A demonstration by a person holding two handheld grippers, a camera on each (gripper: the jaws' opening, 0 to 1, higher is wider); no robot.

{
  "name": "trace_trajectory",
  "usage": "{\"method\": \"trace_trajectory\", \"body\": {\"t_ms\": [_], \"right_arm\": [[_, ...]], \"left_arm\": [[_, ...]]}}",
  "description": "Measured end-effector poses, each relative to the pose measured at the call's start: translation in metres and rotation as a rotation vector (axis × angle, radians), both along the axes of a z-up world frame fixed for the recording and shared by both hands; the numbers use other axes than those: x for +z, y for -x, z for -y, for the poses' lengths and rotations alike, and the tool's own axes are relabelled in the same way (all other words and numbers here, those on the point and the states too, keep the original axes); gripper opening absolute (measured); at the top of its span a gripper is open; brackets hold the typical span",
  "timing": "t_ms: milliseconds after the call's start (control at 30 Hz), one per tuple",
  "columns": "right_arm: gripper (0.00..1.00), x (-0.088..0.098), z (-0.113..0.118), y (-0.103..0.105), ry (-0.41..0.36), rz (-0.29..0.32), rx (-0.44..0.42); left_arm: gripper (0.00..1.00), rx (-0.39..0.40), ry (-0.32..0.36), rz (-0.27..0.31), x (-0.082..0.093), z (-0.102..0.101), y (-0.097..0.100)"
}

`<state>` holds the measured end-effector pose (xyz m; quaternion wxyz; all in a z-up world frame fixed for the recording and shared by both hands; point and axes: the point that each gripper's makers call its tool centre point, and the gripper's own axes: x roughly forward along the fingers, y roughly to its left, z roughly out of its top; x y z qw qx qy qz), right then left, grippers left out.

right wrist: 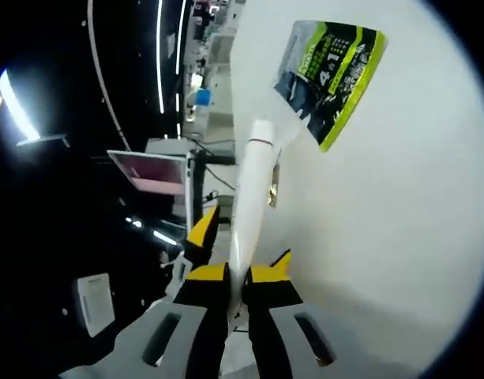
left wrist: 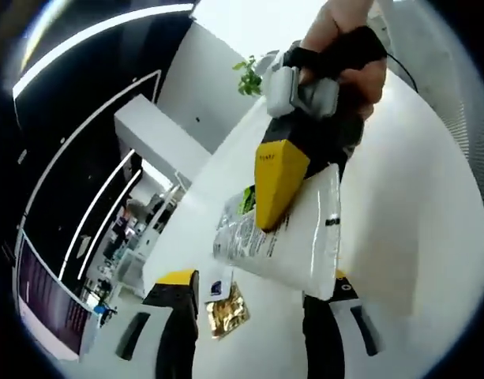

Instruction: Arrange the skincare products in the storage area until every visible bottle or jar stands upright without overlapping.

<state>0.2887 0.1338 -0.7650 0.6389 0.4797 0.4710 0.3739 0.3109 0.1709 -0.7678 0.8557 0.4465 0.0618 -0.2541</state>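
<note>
Right gripper [right wrist: 235, 296]: my jaws pinch the white pouch [left wrist: 293, 233] by its edge.
Left gripper [left wrist: 253, 300]: jaws spread, pouch just beyond my fingertips; gold sachet [left wrist: 227, 314] between them.

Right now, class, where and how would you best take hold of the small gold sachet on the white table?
Probably by its near free edge, coming in low from in front. The gold sachet lies flat on the table between the open left fingers, so only a thin edge offers a pinch. The white pouch crowds its far side.
</note>
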Motion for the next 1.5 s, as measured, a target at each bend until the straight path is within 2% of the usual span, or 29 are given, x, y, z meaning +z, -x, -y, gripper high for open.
{"method": "trace_trajectory", "body": {"t_ms": [33, 167, 233, 300, 333, 367, 433, 467, 600, 667, 733, 933, 1067, 1100, 1167, 1300, 1400, 1433, 1500], "right_arm": [[0.07, 0.002, 0.001, 0.003, -0.001, 0.003, 0.011], [0.07, 0.01, 0.005, 0.021, 0.0, 0.017, 0.088], [0.07, 0.015, 0.006, 0.028, -0.009, 0.026, 0.109], [0.07, 0.019, 0.009, 0.034, -0.013, 0.035, 0.121], [0.07, 0.02, 0.009, 0.035, -0.016, 0.036, 0.125], [0.07, 0.023, 0.011, 0.038, -0.022, 0.038, 0.134], [0.07, 0.029, 0.015, 0.045, -0.03, 0.043, 0.158], [0.07, 0.031, 0.017, 0.048, -0.032, 0.047, 0.169], [0.07, 0.043, 0.029, 0.058, -0.065, 0.035, 0.186], [0.07, 0.047, 0.035, 0.063, -0.067, 0.044, 0.2], [0.07, 0.051, 0.041, 0.07, -0.076, 0.041, 0.218], [0.08, 0.063, 0.051, 0.086, -0.127, 0.014, 0.239], [0.07, 0.074, 0.055, 0.088, -0.16, 0.012, 0.239], [0.08, 0.077, 0.057, 0.089, -0.17, 0.008, 0.241], [0.08, 0.081, 0.061, 0.092, -0.193, -0.003, 0.241], [0.08, 0.087, 0.068, 0.095, -0.245, -0.036, 0.225], [0.09, 0.085, 0.074, 0.093, -0.254, -0.043, 0.208], [0.09, 0.083, 0.078, 0.092, -0.252, -0.069, 0.2], [0.1, 0.083, 0.082, 0.093, -0.254, -0.067, 0.197]], "left_arm": [[0.44, -0.004, -0.008, 0.018, 0.003, 0.0, 0.0], [0.44, -0.055, -0.068, 0.109, 0.021, 0.009, 0.003], [0.43, -0.106, -0.121, 0.146, 0.028, 0.018, 0.005], [0.43, -0.154, -0.163, 0.153, 0.029, 0.026, 0.008], [0.43, -0.183, -0.215, 0.178, 0.032, 0.03, 0.009], [0.43, -0.203, -0.235, 0.195, 0.034, 0.035, 0.01], [0.42, -0.236, -0.249, 0.197, 0.036, 0.043, 0.012], [0.41, -0.251, -0.286, 0.221, 0.039, 0.045, 0.011], [0.39, -0.287, -0.318, 0.241, 0.044, 0.054, 0.015], [0.39, -0.338, -0.353, 0.244, 0.046, 0.063, 0.02], [0.39, -0.367, -0.414, 0.285, 0.05, 0.069, 0.022], [0.33, -0.434, -0.432, 0.331, 0.065, 0.089, 0.03], [0.25, -0.512, -0.502, 0.388, 0.073, 0.098, 0.036], [0.25, -0.518, -0.497, 0.374, 0.073, 0.099, 0.037], [0.24, -0.54, -0.507, 0.386, 0.081, 0.104, 0.04], [0.22, -0.556, -0.521, 0.329, 0.084, 0.113, 0.041], [0.21, -0.539, -0.516, 0.31, 0.08, 0.114, 0.037], [0.2, -0.54, -0.513, 0.296, 0.077, 0.116, 0.036], [0.19, -0.552, -0.496, 0.27, 0.072, 0.12, 0.036]]}}
